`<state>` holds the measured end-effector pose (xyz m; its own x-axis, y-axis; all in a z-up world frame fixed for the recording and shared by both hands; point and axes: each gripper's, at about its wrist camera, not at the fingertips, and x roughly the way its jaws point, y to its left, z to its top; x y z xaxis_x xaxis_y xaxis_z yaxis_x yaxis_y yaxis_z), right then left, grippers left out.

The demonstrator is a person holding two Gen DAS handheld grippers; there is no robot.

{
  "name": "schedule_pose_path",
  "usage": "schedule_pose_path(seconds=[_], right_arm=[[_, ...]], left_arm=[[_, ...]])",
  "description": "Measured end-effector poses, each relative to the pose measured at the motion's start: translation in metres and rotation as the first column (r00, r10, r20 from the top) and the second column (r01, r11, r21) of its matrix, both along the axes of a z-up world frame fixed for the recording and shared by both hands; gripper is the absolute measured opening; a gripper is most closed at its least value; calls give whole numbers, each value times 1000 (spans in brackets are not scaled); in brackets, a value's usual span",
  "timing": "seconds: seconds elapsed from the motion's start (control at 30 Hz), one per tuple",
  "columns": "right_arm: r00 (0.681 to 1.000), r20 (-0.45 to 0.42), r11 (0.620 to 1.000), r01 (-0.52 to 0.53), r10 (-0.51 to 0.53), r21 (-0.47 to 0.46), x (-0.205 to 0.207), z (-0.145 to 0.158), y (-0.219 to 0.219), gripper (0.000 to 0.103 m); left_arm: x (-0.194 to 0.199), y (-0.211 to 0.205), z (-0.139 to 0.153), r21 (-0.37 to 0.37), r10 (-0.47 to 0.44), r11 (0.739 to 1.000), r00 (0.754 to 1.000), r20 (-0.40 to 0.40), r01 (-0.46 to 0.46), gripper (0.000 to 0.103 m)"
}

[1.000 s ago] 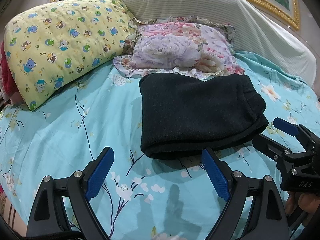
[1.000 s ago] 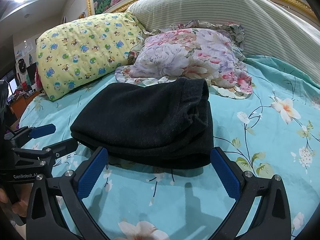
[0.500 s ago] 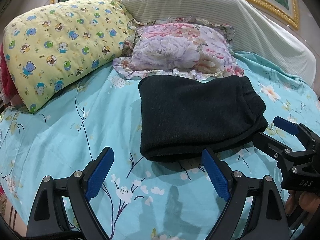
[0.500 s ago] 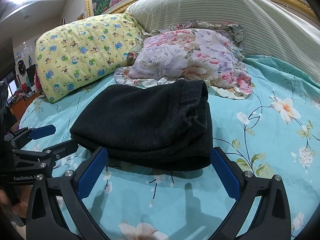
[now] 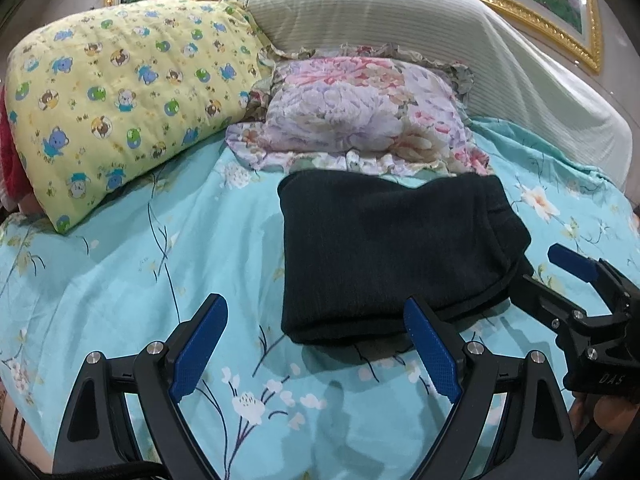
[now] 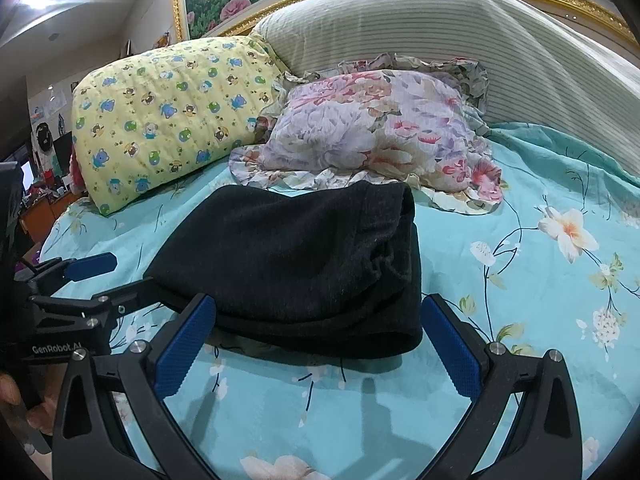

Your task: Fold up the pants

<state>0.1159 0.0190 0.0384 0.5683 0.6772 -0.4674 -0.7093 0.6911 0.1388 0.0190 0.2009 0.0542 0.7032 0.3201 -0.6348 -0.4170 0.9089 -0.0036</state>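
Observation:
The black pants (image 5: 392, 248) lie folded into a thick rectangle on the turquoise floral bedsheet (image 5: 160, 264), just in front of the floral pillow. They also show in the right wrist view (image 6: 296, 264). My left gripper (image 5: 316, 344) is open and empty, just short of the pants' near left corner. My right gripper (image 6: 316, 340) is open and empty at the pants' near edge. Each gripper shows in the other's view: the right one (image 5: 560, 280) by the pants' right edge, the left one (image 6: 104, 280) by their left edge.
A yellow teddy-bear pillow (image 5: 120, 108) lies at the back left and a floral ruffled pillow (image 5: 360, 116) behind the pants. A striped cream headboard cushion (image 5: 400, 20) with a gold frame closes the back. Room furniture (image 6: 36, 184) stands beyond the bed's left side.
Both grippers have eased back a little from the pants and stayed open. The pants lie as they did.

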Motion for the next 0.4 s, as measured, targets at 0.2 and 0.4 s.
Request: schedule_pose_path(seconds=[0.2,0.4], right_arm=[[1000,-3,1000,8,-8,7,4,3,-1,102],[1000,-14,1000,15,-15,13,9,2,-5,102]], left_arm=[[5,-1,1,25,7,1000,1000,-7,-7,90],[9,-5,2,26,6,1000,1000,-18,-5,90]])
